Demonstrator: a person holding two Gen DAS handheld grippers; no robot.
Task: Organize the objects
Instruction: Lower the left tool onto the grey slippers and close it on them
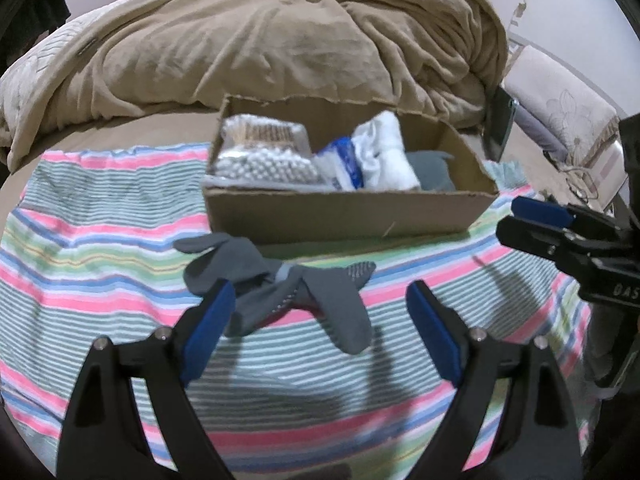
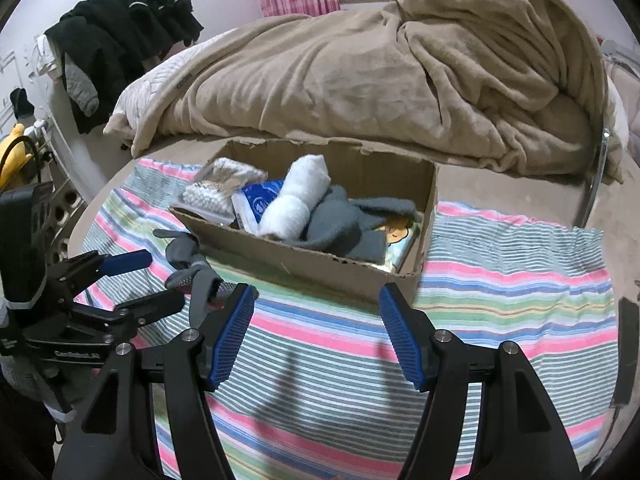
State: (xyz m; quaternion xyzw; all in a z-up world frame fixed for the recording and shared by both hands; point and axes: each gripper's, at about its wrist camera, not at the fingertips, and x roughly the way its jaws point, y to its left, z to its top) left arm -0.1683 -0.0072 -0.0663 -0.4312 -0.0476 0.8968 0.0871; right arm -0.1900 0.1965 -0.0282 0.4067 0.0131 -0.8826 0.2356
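A grey pair of socks (image 1: 280,292) lies on the striped cloth (image 1: 100,248) in front of a cardboard box (image 1: 340,216). My left gripper (image 1: 320,312) is open just above and behind the socks, its left pad beside them. The box holds a bag of white beads (image 1: 264,166), a blue-white packet (image 1: 340,162), a white rolled cloth (image 1: 384,152) and grey fabric (image 1: 432,170). In the right wrist view the socks (image 2: 192,268) lie left of the box (image 2: 320,264). My right gripper (image 2: 316,316) is open and empty, in front of the box.
A tan blanket (image 1: 280,40) is heaped on the bed behind the box. Dark clothes (image 2: 120,36) hang at the far left. A phone (image 2: 628,340) lies at the right edge of the cloth. A pillow (image 1: 560,108) sits at the right.
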